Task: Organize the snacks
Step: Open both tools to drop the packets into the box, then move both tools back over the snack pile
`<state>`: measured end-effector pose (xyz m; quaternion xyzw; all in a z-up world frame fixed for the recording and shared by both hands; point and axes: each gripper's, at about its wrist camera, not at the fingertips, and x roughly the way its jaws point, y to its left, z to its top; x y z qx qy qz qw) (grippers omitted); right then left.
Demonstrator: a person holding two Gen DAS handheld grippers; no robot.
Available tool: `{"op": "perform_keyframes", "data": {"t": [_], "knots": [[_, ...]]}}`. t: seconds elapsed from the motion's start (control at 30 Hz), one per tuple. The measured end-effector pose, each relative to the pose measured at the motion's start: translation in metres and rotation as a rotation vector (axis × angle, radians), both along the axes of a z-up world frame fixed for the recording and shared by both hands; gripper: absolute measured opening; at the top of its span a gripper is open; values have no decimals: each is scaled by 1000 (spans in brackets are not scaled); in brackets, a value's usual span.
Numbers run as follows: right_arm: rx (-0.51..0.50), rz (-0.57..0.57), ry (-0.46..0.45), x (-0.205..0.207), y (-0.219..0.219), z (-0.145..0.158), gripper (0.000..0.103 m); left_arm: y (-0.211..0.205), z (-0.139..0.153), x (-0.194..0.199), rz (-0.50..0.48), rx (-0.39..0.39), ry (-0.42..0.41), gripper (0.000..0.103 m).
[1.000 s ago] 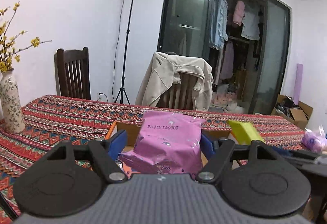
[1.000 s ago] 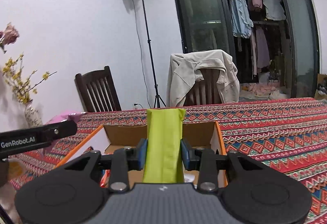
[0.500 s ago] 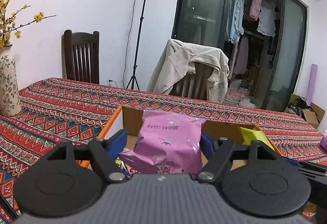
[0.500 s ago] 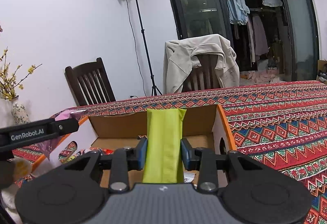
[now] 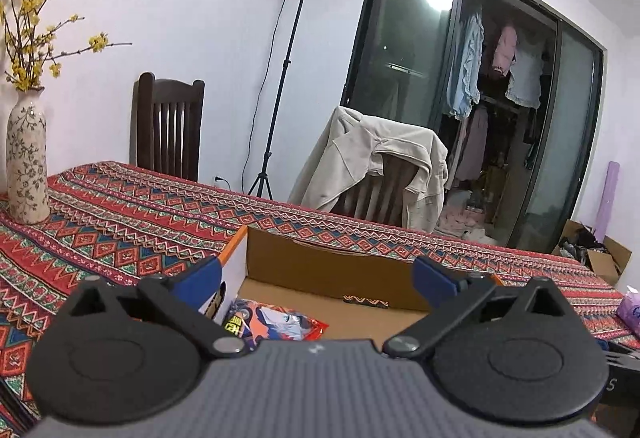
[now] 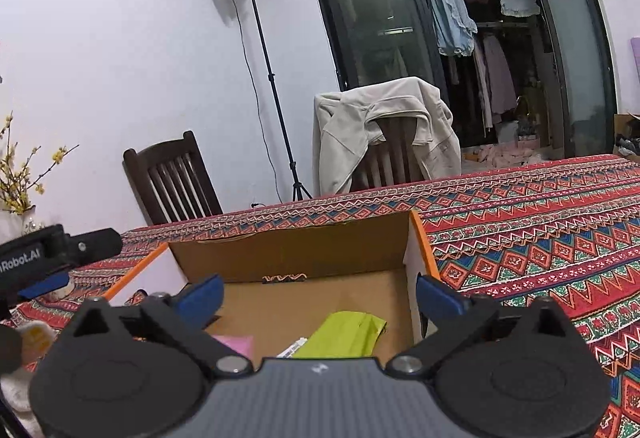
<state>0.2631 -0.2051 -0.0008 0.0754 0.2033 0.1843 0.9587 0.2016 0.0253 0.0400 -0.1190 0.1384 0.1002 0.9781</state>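
Note:
An open cardboard box (image 5: 328, 270) with orange edges sits on the patterned tablecloth; it also shows in the right wrist view (image 6: 296, 254). My left gripper (image 5: 316, 278) is open and empty above the box. A red and blue snack pack (image 5: 276, 322) lies on the box floor below it. My right gripper (image 6: 318, 296) is open and empty above the box. A lime green packet (image 6: 344, 334) lies in the box under it, beside a corner of the pink packet (image 6: 236, 344).
A flowered vase (image 5: 26, 166) with yellow blossoms stands on the table at far left. Two chairs (image 5: 168, 130) and a light stand (image 5: 280, 78) are behind the table. A purple tissue pack (image 5: 630, 308) lies at right. The left gripper's body (image 6: 48, 254) shows at left.
Both grippers opened. The pink packet left my left gripper and the green packet left my right gripper; both now lie in the box.

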Motion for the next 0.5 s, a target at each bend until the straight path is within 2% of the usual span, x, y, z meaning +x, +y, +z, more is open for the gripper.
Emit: {"op": "perform_keyframes", "data": {"t": [0.27,0.37,0.5], "knots": [[-15,-13,-17,-13,-2,5,103,-7,21,-32,16,14,-33,103],[-29,-50,-29,-32,-7,16,103,-6,28,-49,1,6,-31,103],[-45,-28,-34,-61,-15,20,103,-3,28,-72,-9,18,-34,103]]}}
